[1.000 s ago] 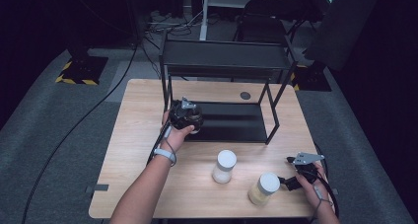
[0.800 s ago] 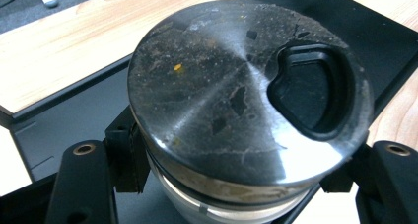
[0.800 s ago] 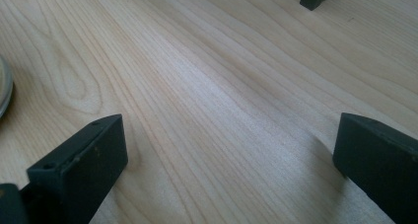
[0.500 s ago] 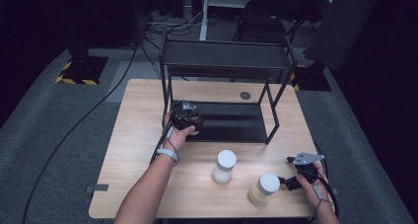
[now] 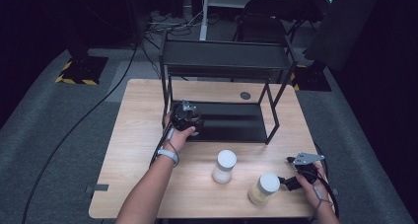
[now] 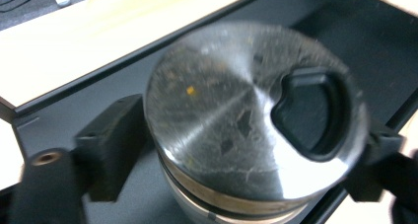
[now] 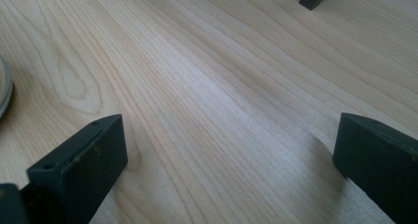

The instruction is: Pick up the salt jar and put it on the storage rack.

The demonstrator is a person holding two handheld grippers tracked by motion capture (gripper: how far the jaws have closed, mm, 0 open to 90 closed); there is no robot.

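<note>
Your left tool (image 6: 246,169) clamps the round metal-lidded jar (image 6: 256,130) over the black metal rack's lower shelf (image 5: 231,123), seemingly to set it there; your right tool (image 7: 226,160) rests wide open on the desk (image 7: 207,76).

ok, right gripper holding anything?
No. The right gripper has its jaws wide apart over bare table, nothing between them.

A recording lab or studio: black curtains fill the frame's upper left and right, cables (image 5: 69,130) run across grey carpet, hazard tape (image 5: 76,79) marks a stand base, around 1 wooden desk (image 5: 138,135).
</note>
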